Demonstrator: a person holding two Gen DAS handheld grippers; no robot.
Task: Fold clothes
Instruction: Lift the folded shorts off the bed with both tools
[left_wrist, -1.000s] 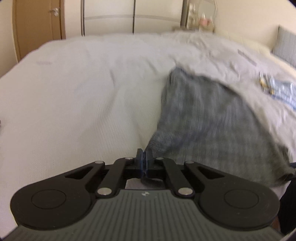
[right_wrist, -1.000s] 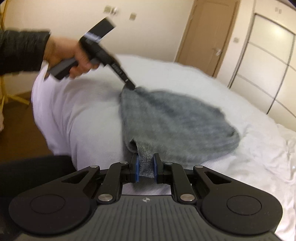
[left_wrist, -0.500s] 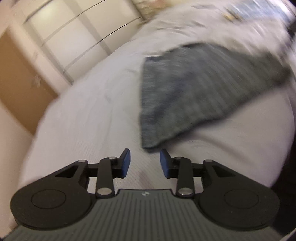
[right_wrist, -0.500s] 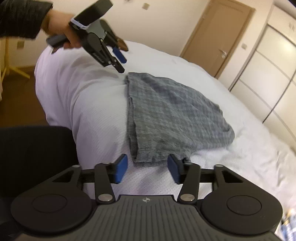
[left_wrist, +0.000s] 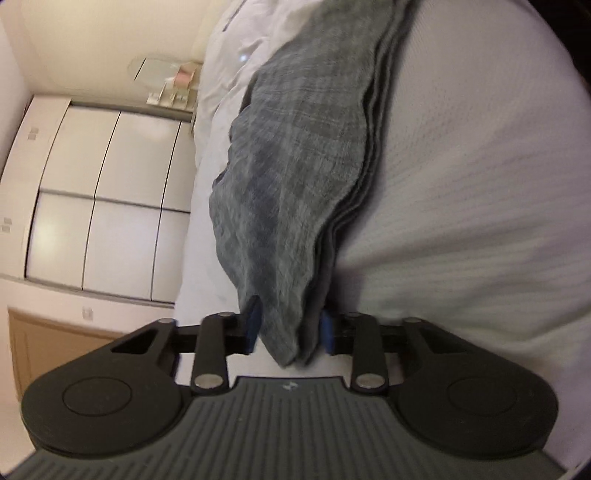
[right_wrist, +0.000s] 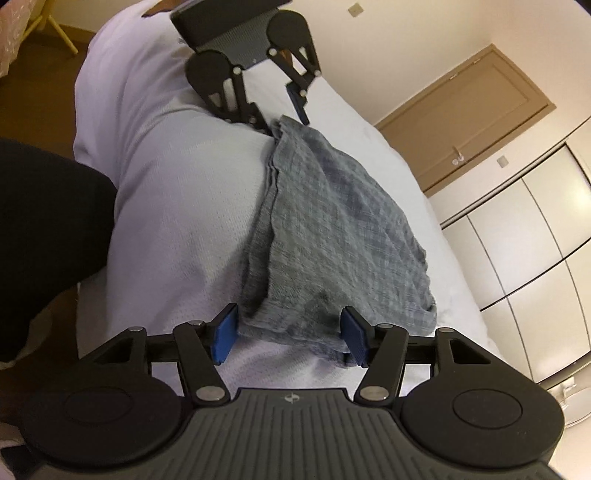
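- The left hand-held gripper (left_wrist: 290, 330) is lying rolled onto its side at the near corner of the folded grey checked garment (left_wrist: 295, 147); its blue pads (left_wrist: 251, 328) are sitting on either side of the stacked layers, partly apart, and whether they are pressing the cloth cannot be told.
- The right hand-held gripper (right_wrist: 288, 338) is tilting over the opposite corner with its jaws spread wide, one blue pad (right_wrist: 223, 338) on each side of the hem, not squeezing it.
- Seen from the right wrist, the left hand-held gripper (right_wrist: 286, 110) is straddling the far corner of the grey checked garment (right_wrist: 332, 229).
- The garment is lying folded in several layers on the white bed (right_wrist: 177, 192), close to the mattress edge, its stacked edges facing that edge.
- Open bedspread is stretching beyond the garment toward the wardrobe doors (right_wrist: 535, 258) and the wooden door (right_wrist: 472, 110).
- A dark-clothed part of the person (right_wrist: 44, 221) is standing just beside the bed's edge.
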